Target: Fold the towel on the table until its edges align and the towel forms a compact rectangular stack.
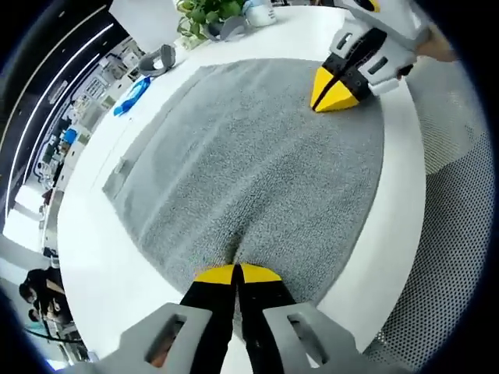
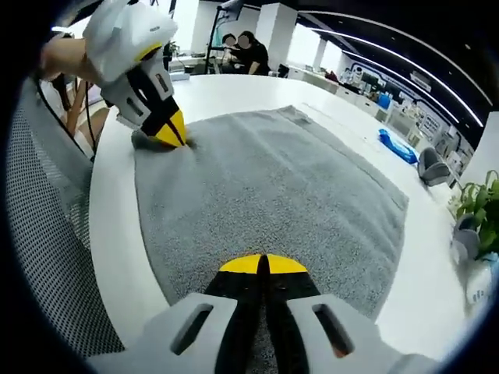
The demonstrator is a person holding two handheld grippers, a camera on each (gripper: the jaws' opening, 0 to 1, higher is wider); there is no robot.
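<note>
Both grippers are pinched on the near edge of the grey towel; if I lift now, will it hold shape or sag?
The towel will likely sag between the left gripper and right gripper: soft terry lying limp. Probably light. Its nap may drag on the table.

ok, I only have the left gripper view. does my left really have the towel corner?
Observer: Yes. In the right gripper view the left gripper is shut on a towel corner, with the fabric bunched at its tips.
Operator: and the right one, from its own side?
Observer: The right gripper has its fingers closed at the near edge, and the towel lies flat beyond them.
Operator: anyone nearby?
Observer: Two people are beyond the far end of the table, behind the left gripper.
</note>
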